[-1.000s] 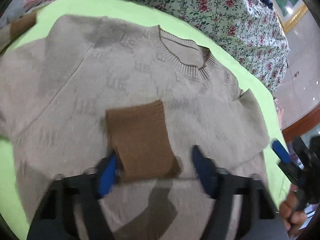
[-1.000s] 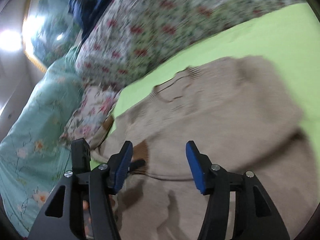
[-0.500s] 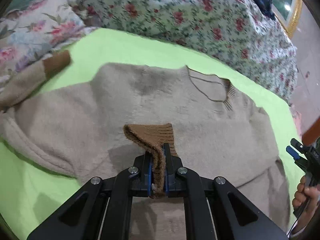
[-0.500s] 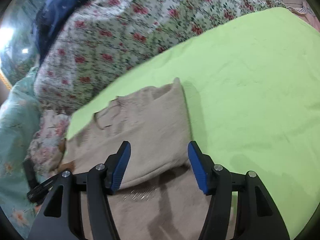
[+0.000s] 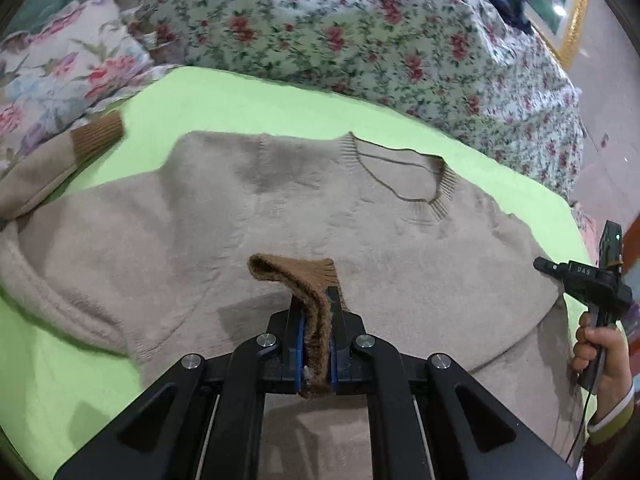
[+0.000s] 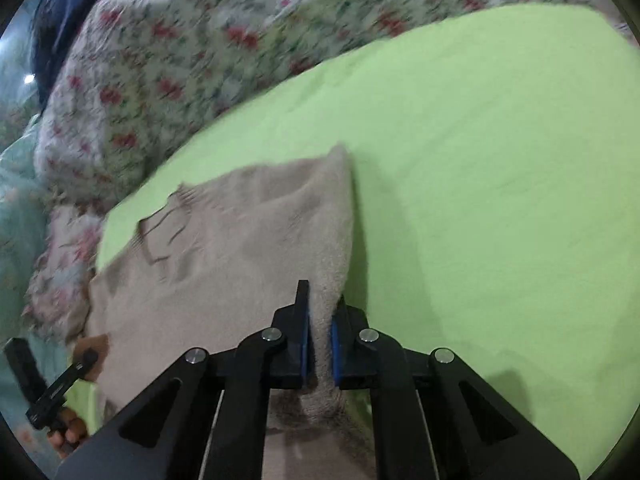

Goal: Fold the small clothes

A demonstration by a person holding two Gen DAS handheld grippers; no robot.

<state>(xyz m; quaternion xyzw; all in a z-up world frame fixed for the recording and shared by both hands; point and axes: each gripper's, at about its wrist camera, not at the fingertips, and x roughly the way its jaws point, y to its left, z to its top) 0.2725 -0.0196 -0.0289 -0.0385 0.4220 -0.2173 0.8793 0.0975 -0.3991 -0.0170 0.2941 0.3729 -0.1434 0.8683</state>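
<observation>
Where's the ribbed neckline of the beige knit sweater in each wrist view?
Left wrist view: the ribbed neckline sits upper right of centre, beyond the brown cuff clamped in the left claw.
Right wrist view: the neckline is left of centre, blurred, up and left of the right claw.
Shared landmark: the lime-green sheet under the sweater.
</observation>
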